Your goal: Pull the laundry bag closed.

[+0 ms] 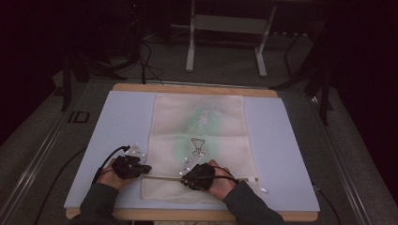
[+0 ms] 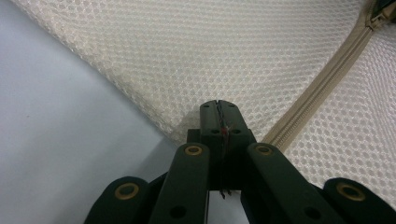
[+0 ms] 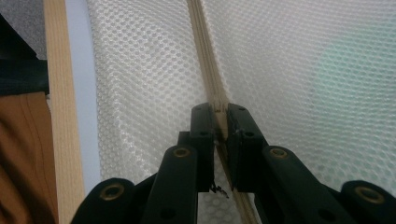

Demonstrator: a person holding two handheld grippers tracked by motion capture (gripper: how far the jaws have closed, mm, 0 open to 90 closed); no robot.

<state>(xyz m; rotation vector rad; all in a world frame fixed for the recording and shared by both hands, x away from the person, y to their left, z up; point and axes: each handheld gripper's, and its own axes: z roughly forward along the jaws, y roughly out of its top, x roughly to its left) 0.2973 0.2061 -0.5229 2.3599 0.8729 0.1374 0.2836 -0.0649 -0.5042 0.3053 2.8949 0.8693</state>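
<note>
A cream mesh bag (image 1: 225,145) lies flat on the pale blue table top (image 1: 122,117), with something green (image 1: 204,119) showing through the mesh. Its zipper (image 1: 164,177) runs across the near end. My left gripper (image 1: 145,168) sits at the bag's left edge. In the left gripper view its jaws are pressed together on the mesh edge (image 2: 187,126), left of the zipper (image 2: 322,79), with the gripper (image 2: 218,109) low over the table. My right gripper (image 1: 185,177) is over the zipper line. In the right gripper view the gripper (image 3: 218,112) is shut on the zipper strip (image 3: 205,56).
The table's wooden rim (image 1: 187,88) frames the blue top, and it shows beside the bag (image 3: 58,93) in the right gripper view. A metal stand (image 1: 190,47) and cables stand on the dark floor beyond the table. Bare blue surface lies on both sides of the bag.
</note>
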